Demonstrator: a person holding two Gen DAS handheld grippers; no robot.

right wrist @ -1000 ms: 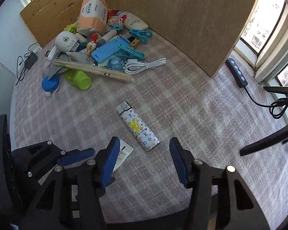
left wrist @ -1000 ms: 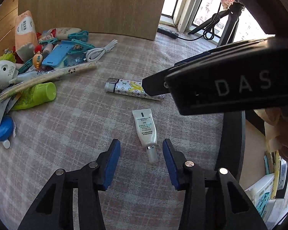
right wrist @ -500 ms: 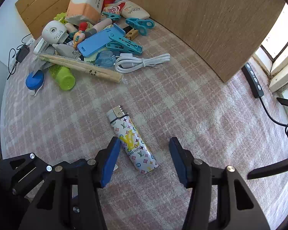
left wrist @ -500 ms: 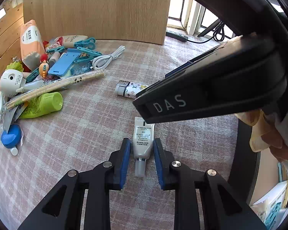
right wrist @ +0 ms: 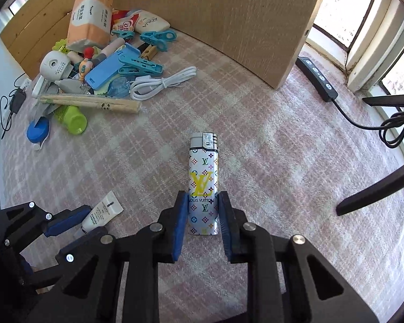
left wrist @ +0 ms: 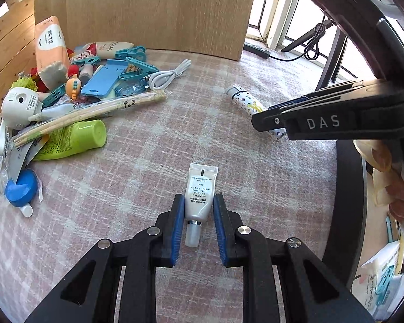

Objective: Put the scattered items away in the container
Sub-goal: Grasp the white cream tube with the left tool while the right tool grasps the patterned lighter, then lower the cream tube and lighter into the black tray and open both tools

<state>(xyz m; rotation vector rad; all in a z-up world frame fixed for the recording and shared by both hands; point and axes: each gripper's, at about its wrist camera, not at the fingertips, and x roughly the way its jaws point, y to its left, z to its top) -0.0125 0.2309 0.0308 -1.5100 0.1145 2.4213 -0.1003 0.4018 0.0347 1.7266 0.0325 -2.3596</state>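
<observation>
Both grippers are down on the pink plaid counter [right wrist: 282, 140] right now. The left gripper [left wrist: 198, 219] has its blue fingers pinching a small white tube [left wrist: 200, 192], cap end pointing back toward the camera. The right gripper [right wrist: 203, 215] is closing, and its fingers sit right against the sides of a monogram lighter [right wrist: 203, 185] lying flat. Tube is just left of the lighter. The messy pile [right wrist: 94, 62] sits well beyond the lighter, by the wooden panel [right wrist: 229, 13].
</observation>
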